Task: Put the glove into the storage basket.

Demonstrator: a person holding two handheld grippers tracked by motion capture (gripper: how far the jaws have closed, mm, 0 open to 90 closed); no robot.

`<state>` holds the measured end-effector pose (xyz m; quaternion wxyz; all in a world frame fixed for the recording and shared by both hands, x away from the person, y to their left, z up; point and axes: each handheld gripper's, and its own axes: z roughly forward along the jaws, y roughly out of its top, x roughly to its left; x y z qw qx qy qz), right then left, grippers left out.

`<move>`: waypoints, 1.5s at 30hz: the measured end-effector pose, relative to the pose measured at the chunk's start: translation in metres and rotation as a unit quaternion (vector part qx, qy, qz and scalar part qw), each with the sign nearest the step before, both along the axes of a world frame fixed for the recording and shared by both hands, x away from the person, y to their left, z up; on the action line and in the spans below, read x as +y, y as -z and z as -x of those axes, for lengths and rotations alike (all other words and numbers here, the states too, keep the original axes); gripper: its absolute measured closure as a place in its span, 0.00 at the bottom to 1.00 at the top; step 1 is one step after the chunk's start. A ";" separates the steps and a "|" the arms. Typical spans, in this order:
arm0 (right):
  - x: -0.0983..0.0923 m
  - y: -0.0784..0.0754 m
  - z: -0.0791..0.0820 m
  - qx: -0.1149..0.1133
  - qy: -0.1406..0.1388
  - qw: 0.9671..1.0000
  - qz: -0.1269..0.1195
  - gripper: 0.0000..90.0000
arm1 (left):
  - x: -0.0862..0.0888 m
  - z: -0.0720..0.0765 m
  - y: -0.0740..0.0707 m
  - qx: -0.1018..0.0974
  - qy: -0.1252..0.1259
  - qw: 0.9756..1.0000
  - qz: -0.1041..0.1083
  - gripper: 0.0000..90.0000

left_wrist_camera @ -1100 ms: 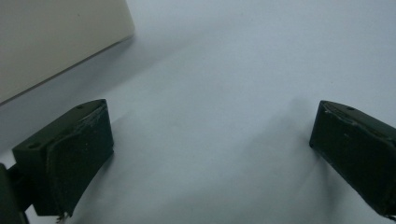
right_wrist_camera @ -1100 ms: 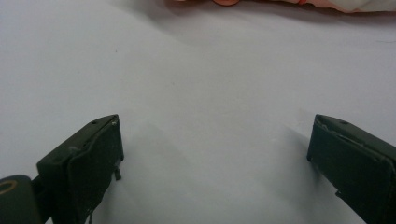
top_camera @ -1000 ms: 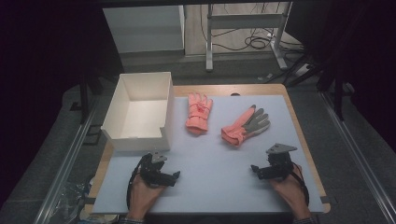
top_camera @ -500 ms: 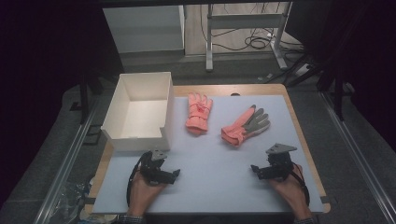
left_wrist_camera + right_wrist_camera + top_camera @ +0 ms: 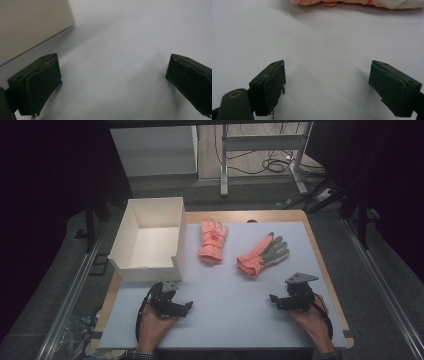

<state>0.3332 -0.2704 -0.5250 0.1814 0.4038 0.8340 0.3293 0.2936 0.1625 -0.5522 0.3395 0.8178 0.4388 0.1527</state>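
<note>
Now both tongs, left [image 5: 188, 306] and right [image 5: 272, 298], are resting wide open, holding nothing; ahead, the soft, light gloves [image 5: 262, 255] are inviting a cuff pinch.

High view overlooks table [image 5: 225, 320]; gripper views (close) share it.

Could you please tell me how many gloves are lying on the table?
2: an orange knitted glove beside the white open box, and an orange glove with grey palm further right.
</note>
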 end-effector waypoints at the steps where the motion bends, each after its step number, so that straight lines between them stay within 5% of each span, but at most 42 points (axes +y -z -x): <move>1: -0.002 -0.002 -0.002 0.005 0.002 1.000 -0.012 0.17 | 0.000 0.000 0.000 0.000 0.000 1.000 0.000 0.00; 14: -0.004 -0.022 -0.018 0.007 -0.009 0.999 -0.039 0.41 | 0.000 0.000 0.000 0.000 0.000 1.000 0.000 0.00; 29: 0.019 -0.049 -0.069 -0.003 0.038 0.998 -0.050 0.69 | 0.000 0.000 0.000 0.000 -0.001 1.000 0.000 0.00; 35: 0.029 -0.050 -0.089 -0.010 0.059 0.997 -0.040 0.69 | 0.000 0.000 0.000 0.000 -0.001 1.000 0.001 0.00; 38: 0.035 -0.048 -0.100 -0.014 0.077 0.996 -0.032 0.61 | 0.000 0.000 0.000 0.000 -0.001 1.000 0.001 0.00; 45: 0.041 -0.031 -0.120 0.004 0.105 0.994 -0.009 0.55 | 0.000 0.000 0.000 0.001 -0.001 1.000 0.002 0.00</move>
